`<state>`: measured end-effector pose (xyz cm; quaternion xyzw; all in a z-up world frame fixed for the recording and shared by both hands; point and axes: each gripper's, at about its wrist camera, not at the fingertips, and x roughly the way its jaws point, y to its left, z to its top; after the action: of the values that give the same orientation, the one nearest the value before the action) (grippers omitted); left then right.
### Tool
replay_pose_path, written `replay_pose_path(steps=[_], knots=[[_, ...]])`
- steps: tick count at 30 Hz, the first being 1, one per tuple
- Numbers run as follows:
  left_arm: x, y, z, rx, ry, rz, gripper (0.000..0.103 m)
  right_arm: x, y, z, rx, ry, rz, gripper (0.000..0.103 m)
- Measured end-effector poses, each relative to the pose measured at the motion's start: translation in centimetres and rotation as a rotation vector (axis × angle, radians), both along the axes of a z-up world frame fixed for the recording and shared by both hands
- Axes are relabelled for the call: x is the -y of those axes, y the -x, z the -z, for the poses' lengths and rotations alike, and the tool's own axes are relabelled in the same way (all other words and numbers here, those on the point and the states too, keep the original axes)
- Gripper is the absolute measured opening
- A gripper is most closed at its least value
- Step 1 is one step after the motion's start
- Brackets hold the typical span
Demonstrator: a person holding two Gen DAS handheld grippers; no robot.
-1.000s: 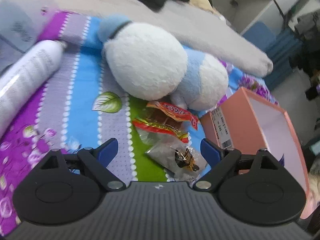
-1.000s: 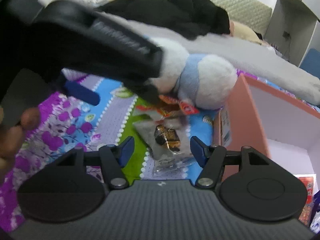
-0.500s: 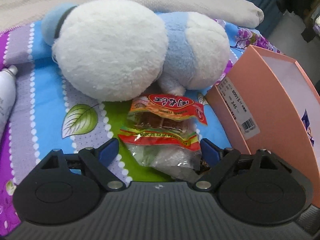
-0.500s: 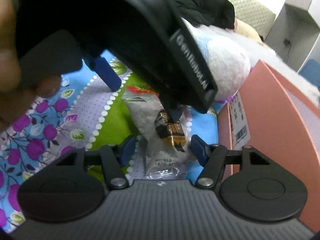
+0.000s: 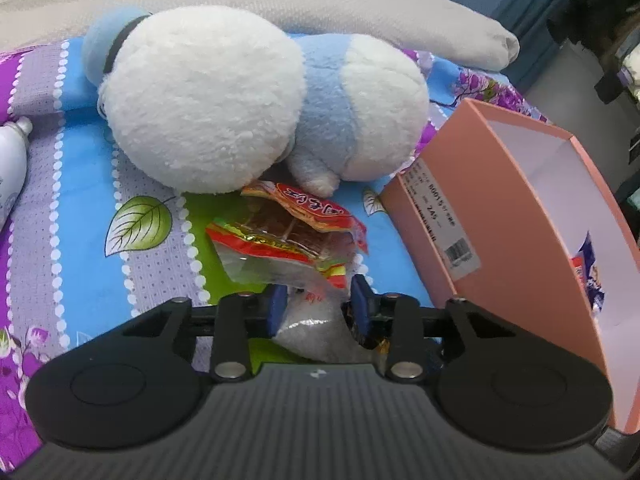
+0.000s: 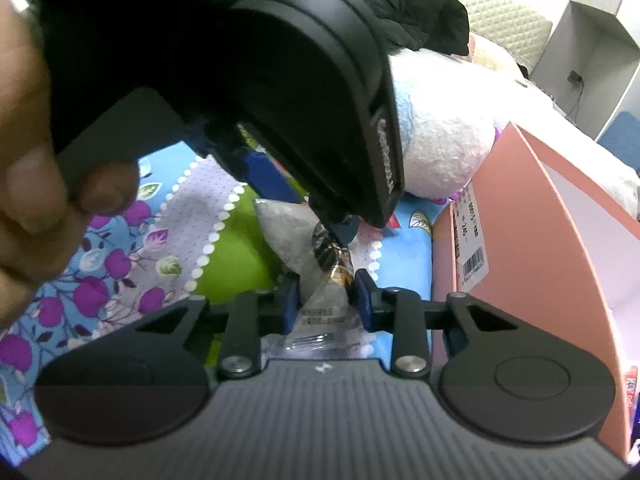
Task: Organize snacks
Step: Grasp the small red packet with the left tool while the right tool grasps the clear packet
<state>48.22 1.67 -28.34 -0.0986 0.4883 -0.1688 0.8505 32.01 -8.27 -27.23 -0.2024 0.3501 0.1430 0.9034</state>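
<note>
A red and yellow snack packet (image 5: 288, 236) lies on the patterned bedsheet in front of a plush toy. My left gripper (image 5: 316, 306) is shut on its near clear end. A clear snack bag with a dark gold-wrapped piece (image 6: 332, 260) lies just below it; it also shows under the left gripper (image 5: 316, 332). My right gripper (image 6: 326, 306) is shut on that clear bag's near end. The left gripper body (image 6: 280, 80) fills the upper left of the right wrist view. A pink box (image 5: 520, 216) stands open at the right, with snack packets (image 5: 588, 276) inside.
A white and blue plush toy (image 5: 248, 96) lies behind the snacks, touching the red packet. A white bottle (image 5: 12, 160) lies at the far left. A grey blanket (image 5: 360, 4) and black clothing (image 6: 420, 4) lie beyond. The box wall (image 6: 520, 240) is close on the right.
Both grippers moved forward and down over the snacks and shut: the left on the red packet's end, the right on the clear bag. Both were open before.
</note>
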Motion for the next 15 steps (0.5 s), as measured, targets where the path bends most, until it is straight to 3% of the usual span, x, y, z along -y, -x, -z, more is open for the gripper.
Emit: replay_pose_path(steps=[1,13,15], knots=[[0.1,0.4,-0.2,0.007,-0.003,-0.011,0.022,0.0,0.2,-0.2,-0.001,0.0,-0.003,0.03],[-1.1,5.5,-1.5,-0.022,0.093,-0.101,0.012,1.1,4.1,-1.5,-0.033,-0.002,-0.036,0.027],[-1.3,6.4,-1.6,-0.021,0.102,-0.12,0.006,1.1,5.3,-1.7,-0.034,0.002,-0.046,0.027]])
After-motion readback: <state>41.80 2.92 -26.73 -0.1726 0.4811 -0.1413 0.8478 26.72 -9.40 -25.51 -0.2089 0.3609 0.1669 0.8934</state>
